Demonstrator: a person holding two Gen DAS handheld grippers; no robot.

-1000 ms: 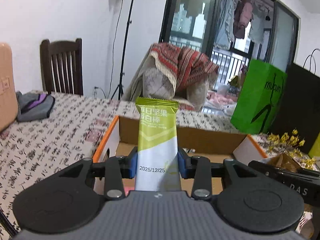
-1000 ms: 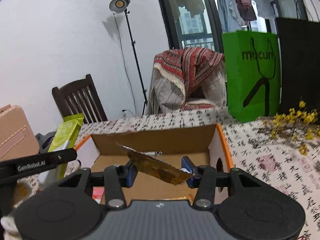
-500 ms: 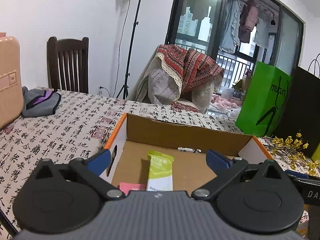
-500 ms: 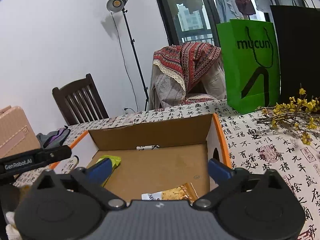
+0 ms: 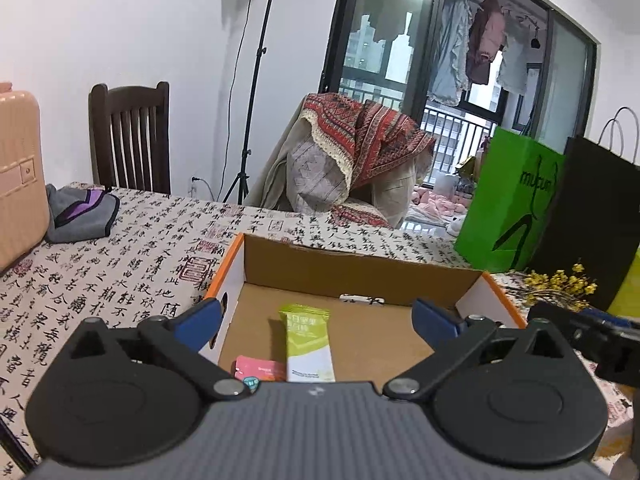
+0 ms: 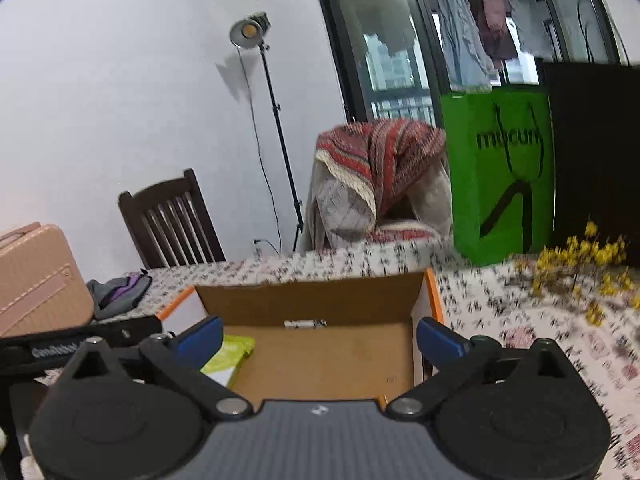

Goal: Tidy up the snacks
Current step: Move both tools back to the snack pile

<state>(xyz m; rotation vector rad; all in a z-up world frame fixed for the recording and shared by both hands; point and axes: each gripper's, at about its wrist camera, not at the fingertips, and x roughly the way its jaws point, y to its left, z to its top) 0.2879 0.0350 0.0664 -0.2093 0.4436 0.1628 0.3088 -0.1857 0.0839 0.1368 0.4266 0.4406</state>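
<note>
Lying flat on the floor of the cardboard box, the green snack bar runs lengthwise toward the far wall, crimped green end farthest. A pink packet touches its left side. Left gripper and right gripper both gape wide, empty, above the box.

Left gripper and right gripper gape, empty.
</note>
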